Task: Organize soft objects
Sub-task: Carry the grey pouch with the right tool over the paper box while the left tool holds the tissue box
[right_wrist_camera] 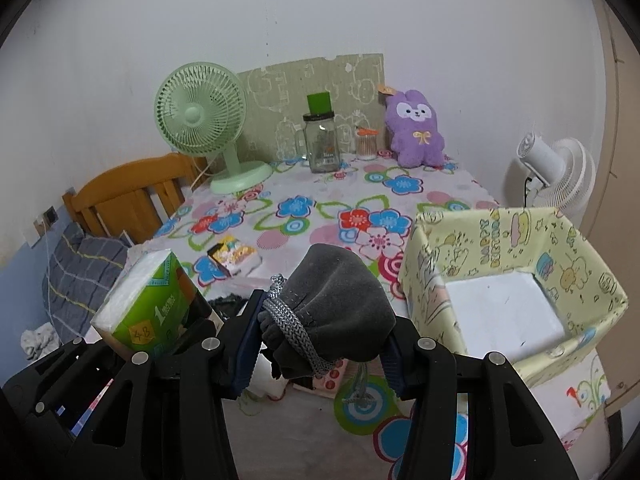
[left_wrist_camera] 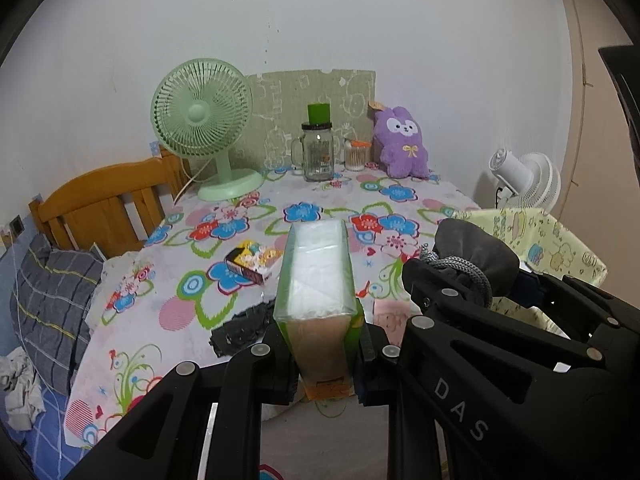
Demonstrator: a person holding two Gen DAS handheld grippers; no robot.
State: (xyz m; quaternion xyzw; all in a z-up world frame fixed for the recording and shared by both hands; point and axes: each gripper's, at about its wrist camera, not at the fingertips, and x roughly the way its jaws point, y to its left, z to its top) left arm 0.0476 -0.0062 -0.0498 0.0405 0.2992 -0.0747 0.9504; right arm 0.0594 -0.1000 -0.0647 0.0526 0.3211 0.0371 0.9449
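My left gripper is shut on a green-wrapped tissue pack, held up above the flowered tablecloth; the same tissue pack shows at the left in the right wrist view. My right gripper is shut on a grey drawstring pouch with a braided cord; the pouch also appears at the right in the left wrist view. A yellow cartoon-print box stands open just right of the pouch, its white floor bare. A purple plush bunny leans at the back of the table.
At the back stand a green desk fan, a glass jar with a green lid and a cotton-swab pot. A small printed packet and a dark cloth lie mid-table. A wooden chair is left, a white fan right.
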